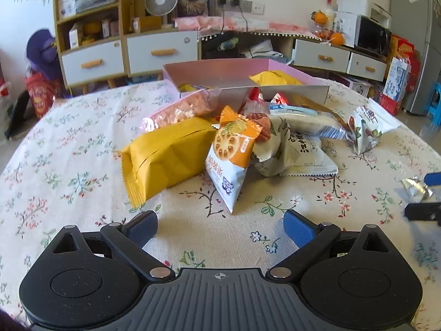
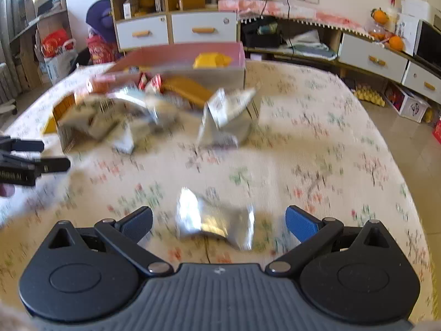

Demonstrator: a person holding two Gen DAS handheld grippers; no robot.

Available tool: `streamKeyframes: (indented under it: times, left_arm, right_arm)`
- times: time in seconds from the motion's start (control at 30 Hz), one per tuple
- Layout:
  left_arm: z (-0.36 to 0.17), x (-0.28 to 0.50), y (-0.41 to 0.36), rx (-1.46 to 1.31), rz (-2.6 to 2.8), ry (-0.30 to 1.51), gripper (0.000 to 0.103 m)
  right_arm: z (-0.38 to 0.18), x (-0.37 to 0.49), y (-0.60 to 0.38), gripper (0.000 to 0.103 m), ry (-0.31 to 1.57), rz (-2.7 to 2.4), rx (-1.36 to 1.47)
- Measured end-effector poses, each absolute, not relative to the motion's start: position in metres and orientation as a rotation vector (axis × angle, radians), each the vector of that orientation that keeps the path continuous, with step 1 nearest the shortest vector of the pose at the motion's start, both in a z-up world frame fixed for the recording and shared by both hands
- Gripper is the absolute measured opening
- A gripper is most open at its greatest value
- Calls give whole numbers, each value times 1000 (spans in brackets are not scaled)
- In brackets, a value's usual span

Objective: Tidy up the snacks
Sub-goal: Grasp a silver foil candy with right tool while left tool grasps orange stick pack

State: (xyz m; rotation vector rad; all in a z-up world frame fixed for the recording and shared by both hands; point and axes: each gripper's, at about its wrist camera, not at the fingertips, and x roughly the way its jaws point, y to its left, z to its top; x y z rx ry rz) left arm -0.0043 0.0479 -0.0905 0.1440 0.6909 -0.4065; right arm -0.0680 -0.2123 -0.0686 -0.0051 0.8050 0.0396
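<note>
- Left gripper (image 1: 220,224): jaws spread, empty, low over the tablecloth (image 1: 69,179) just short of the snack pile; yellow packet (image 1: 168,154) and orange cracker bag (image 1: 231,154) nearest.
- Pink box (image 1: 292,91) sits behind the pile, some snacks already inside.
- Right gripper (image 2: 219,220): jaws spread, straddling a loose silver packet (image 2: 215,222); view blurred. Best to center it before closing.

Floral tablecloth (image 1: 69,165), desk fan (image 1: 161,0), oranges (image 1: 336,38), microwave (image 1: 373,37).

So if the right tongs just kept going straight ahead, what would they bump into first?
Probably the small silver packet. It lies on the tablecloth right between the open right tongs. The picture is blurry, so I can't tell if they'd slide over it.
</note>
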Motion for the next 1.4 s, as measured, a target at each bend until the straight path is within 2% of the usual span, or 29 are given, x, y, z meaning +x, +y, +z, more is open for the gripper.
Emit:
streamKeyframes:
  times: [0.3, 0.47, 0.63, 0.97, 1.17, 1.3, 1.4]
  left_arm:
    - [-91, 7, 39, 139, -380, 680, 98]
    - [-87, 15, 38, 124, -370, 678, 87]
    - [-83, 23, 38, 91, -363, 682, 67]
    - [-77, 25, 40, 74, -387, 686, 42]
    - [-72, 26, 41, 67, -395, 687, 31]
    - [-67, 23, 39, 92, -383, 670, 11]
    - [-64, 19, 37, 123, -382, 645, 10]
  right_arm:
    - [-70, -76, -211, 103, 747, 42, -3]
    - [-70, -74, -213, 102, 767, 51, -8]
    - [-69, -75, -209, 89, 760, 75, -17]
    - [-64, -75, -203, 57, 739, 115, -34]
    - [-64, -76, -199, 47, 731, 132, -56]
    - [-63, -77, -195, 40, 726, 137, -74]
    - [-62, -75, -194, 38, 725, 141, -80]
